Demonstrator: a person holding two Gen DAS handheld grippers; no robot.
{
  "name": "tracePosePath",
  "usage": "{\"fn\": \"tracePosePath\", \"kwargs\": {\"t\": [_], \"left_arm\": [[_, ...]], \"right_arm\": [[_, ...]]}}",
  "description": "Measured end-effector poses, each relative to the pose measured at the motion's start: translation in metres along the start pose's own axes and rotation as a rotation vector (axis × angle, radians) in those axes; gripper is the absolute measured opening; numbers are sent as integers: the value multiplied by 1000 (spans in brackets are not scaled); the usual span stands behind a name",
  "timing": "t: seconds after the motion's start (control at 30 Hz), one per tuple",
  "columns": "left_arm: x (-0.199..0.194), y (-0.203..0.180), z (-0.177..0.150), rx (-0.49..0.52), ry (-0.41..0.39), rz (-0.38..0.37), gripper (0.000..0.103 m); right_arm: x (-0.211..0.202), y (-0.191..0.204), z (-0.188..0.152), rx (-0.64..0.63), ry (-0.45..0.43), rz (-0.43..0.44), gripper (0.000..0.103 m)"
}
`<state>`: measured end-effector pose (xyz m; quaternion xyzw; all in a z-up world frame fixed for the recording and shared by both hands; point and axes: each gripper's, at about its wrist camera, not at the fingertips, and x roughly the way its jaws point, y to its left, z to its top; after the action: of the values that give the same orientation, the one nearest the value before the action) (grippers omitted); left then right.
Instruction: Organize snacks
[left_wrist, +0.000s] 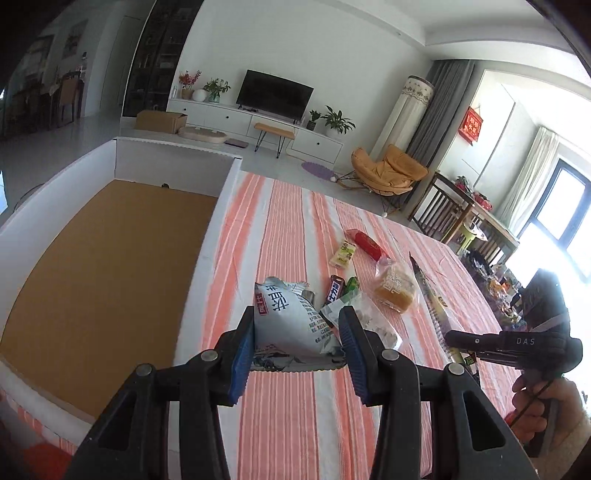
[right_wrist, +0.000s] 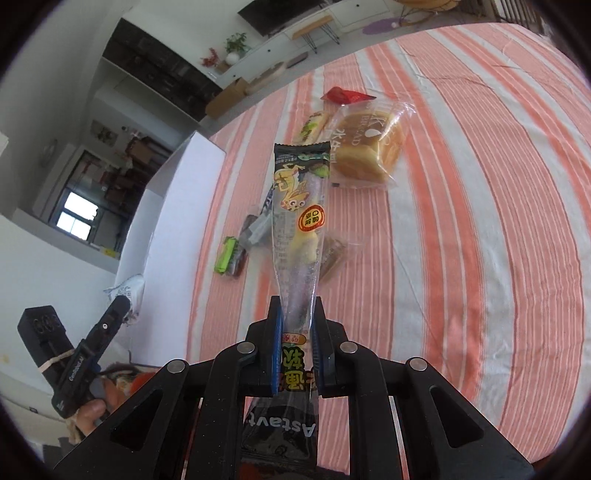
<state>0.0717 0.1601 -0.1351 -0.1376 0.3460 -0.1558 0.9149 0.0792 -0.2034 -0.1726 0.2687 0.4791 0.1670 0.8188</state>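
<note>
My left gripper (left_wrist: 297, 325) is shut on a blue-white snack bag (left_wrist: 291, 325), held just above the striped cloth beside the white box (left_wrist: 218, 206). My right gripper (right_wrist: 297, 328) is shut on a long black-and-clear gummy packet (right_wrist: 299, 221), which sticks up and forward between the jaws; this packet also shows in the left wrist view (left_wrist: 430, 295). On the cloth lie a wrapped bread (right_wrist: 369, 147), a red packet (right_wrist: 345, 96), a yellow-green packet (right_wrist: 314, 127), a green packet (right_wrist: 227, 254) and a dark candy bar (left_wrist: 334, 290).
The white box with a brown cardboard floor (left_wrist: 99, 273) stands at the table's left and holds nothing that I can see. The orange-striped cloth (right_wrist: 480, 221) covers the table. Beyond are a TV unit (left_wrist: 273, 92) and an orange chair (left_wrist: 388, 170).
</note>
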Motion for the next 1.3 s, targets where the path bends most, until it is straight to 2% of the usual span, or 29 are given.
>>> {"fn": "tracePosePath", "kwargs": {"t": [0.1, 0.23, 0.3, 0.4, 0.43, 0.47, 0.5, 0.53, 0.57, 0.63, 0.73, 0.8, 0.87, 0.93, 1.03, 1.13, 1.23, 1.3], "left_arm": [[-21, 53, 22, -77, -45, 130, 44], [-36, 115, 36, -139, -54, 298, 44], [-37, 137, 38, -137, -45, 372, 44], [-32, 156, 37, -124, -27, 440, 44], [-29, 159, 36, -116, -18, 466, 44], [-26, 161, 35, -112, -10, 495, 47], [-24, 163, 33, -112, -7, 516, 51], [-24, 165, 31, -111, -7, 527, 62], [-24, 164, 29, -109, -15, 531, 74], [-24, 156, 26, -92, -42, 534, 82], [-19, 134, 23, -62, -51, 495, 82], [-16, 111, 21, -41, -57, 440, 84], [-11, 84, 16, -9, -56, 378, 89], [-9, 50, 9, 31, -43, 308, 90], [7, -1, -7, 107, 5, 197, 90], [31, -46, -33, 184, 90, 120, 95], [72, -75, -66, 238, 197, 107, 95], [101, -84, -85, 254, 261, 120, 94]], "right_arm": [[22, 69, 21, -95, 17, 90, 14], [67, 166, 38, -209, 69, 203, 14], [93, 208, 40, -267, 81, 221, 14], [133, 257, 39, -329, 96, 232, 17], [144, 268, 39, -351, 90, 212, 21], [154, 277, 39, -375, 89, 184, 33], [158, 282, 40, -389, 83, 165, 56], [156, 283, 40, -395, 62, 156, 61], [149, 281, 42, -404, 37, 156, 61], [132, 272, 42, -439, -6, 143, 61], [100, 245, 43, -496, -83, 59, 64], [83, 217, 44, -511, -127, -12, 69], [70, 183, 44, -505, -158, -91, 70], [59, 145, 41, -492, -180, -175, 70], [44, 78, 32, -464, -202, -329, 70], [36, 11, 13, -400, -178, -465, 70], [31, -47, -1, -327, -158, -546, 70], [31, -69, -11, -304, -147, -583, 70]]}}
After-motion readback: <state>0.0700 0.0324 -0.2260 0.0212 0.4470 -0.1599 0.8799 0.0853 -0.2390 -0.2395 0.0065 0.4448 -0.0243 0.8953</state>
